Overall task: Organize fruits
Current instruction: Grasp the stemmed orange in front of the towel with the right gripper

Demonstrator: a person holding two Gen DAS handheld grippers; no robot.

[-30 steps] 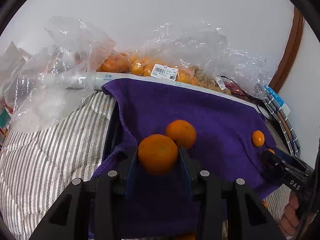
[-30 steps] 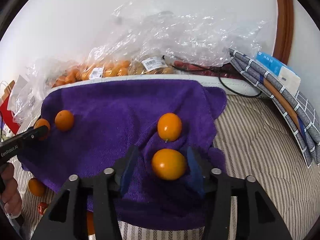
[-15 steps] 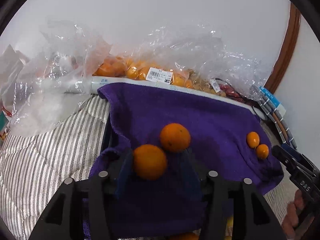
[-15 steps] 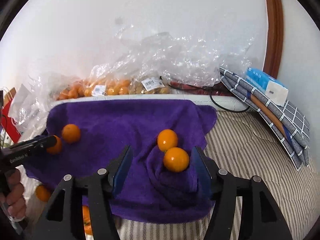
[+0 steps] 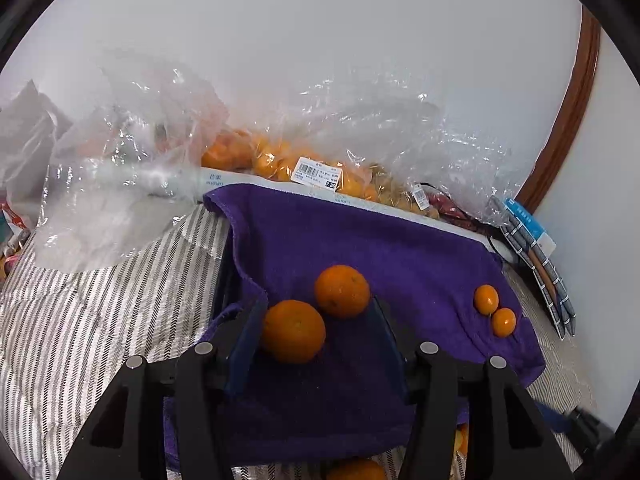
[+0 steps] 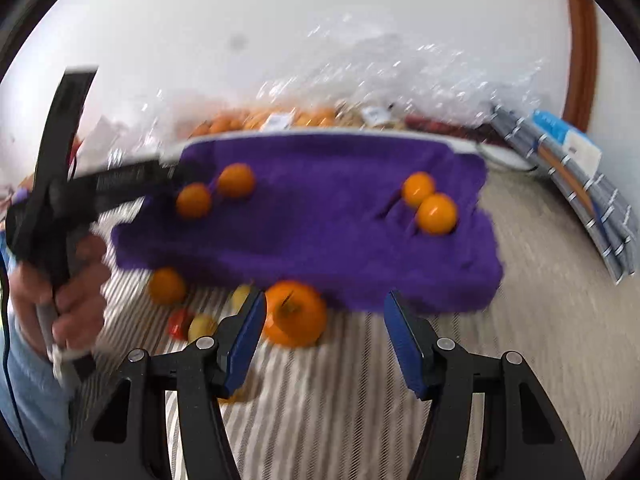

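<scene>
A purple towel (image 5: 360, 240) lies on the striped bedding. Two oranges rest on it at the left: one (image 5: 293, 331) between the fingers of my open left gripper (image 5: 316, 332), against the left finger, and one (image 5: 342, 290) just beyond. Two small kumquats (image 5: 486, 299) lie on the towel's right side. In the blurred right wrist view my right gripper (image 6: 324, 320) is open and empty above the bedding in front of the towel (image 6: 320, 220). A large orange fruit (image 6: 294, 314) lies beside its left finger. The kumquats (image 6: 436, 214) and the oranges (image 6: 236, 180) show on the towel.
Clear plastic bags of oranges (image 5: 280, 160) line the wall behind the towel. A folded checked cloth and blue box (image 5: 532, 236) lie at the right. Loose fruits, orange (image 6: 166, 286), red (image 6: 180, 322) and yellow, lie on the bedding (image 6: 540, 300) in front of the towel's left half.
My left gripper opened and let go of the orange, which now rests on the towel. My right gripper released the kumquat, pulled back and swung left toward the loose fruit.
</scene>
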